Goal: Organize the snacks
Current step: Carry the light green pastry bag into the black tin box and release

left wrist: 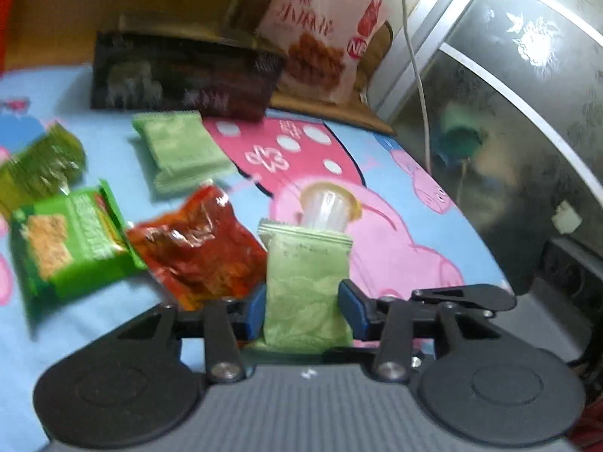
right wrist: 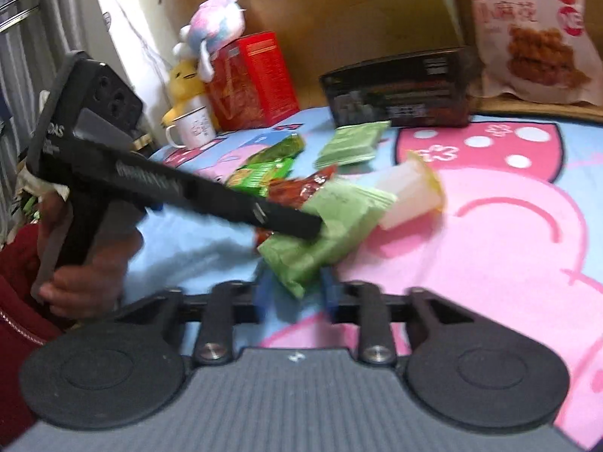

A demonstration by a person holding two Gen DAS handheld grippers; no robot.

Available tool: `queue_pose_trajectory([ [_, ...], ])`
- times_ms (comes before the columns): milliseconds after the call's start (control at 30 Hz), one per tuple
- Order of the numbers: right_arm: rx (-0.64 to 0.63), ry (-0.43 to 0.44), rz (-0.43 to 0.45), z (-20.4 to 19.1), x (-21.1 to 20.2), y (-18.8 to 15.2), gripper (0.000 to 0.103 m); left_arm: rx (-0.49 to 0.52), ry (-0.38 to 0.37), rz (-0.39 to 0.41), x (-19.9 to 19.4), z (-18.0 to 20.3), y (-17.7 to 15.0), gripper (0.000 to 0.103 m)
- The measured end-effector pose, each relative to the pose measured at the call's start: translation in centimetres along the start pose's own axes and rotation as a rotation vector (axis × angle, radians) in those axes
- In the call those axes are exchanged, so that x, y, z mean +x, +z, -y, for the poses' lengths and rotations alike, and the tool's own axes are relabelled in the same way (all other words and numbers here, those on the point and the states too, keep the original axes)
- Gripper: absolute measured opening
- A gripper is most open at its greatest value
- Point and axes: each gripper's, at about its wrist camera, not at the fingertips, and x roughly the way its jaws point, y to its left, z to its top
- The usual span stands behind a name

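A pale green snack packet (left wrist: 307, 263) stands between the blue pads of my left gripper (left wrist: 303, 305), which is shut on it. In the right wrist view the same packet (right wrist: 339, 207) lies tilted. The left gripper (right wrist: 314, 228) comes in from the left and clamps its middle, and my right gripper (right wrist: 296, 293) is shut on its near end. Just behind the packet is a clear jelly cup (left wrist: 326, 207) (right wrist: 410, 192). A red packet (left wrist: 196, 248), a bright green cracker packet (left wrist: 71, 241) and a second pale green packet (left wrist: 184, 150) lie on the cartoon-print sheet (left wrist: 395, 256).
A dark box (right wrist: 399, 90) and a large pink snack bag (right wrist: 535, 37) stand at the back against cardboard. A red box (right wrist: 252, 79), a white mug (right wrist: 192, 128) and plush toys (right wrist: 211, 26) are back left. A person's hand (right wrist: 86, 271) holds the left gripper. A mirrored cabinet (left wrist: 508, 113) bounds the right.
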Motion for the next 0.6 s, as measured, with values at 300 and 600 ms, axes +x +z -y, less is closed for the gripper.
queue_pose_trajectory([
  [300,-0.011,0.062,0.051,-0.9,2.4,2.9,0.026,-0.044,0.046,0.124,-3.6,-2.3,2.2,0.041],
  [600,-0.025,0.099,0.017,-0.8,3.6,3.6,0.029,-0.179,0.118,0.168,-5.5,-7.2,3.3,0.045],
])
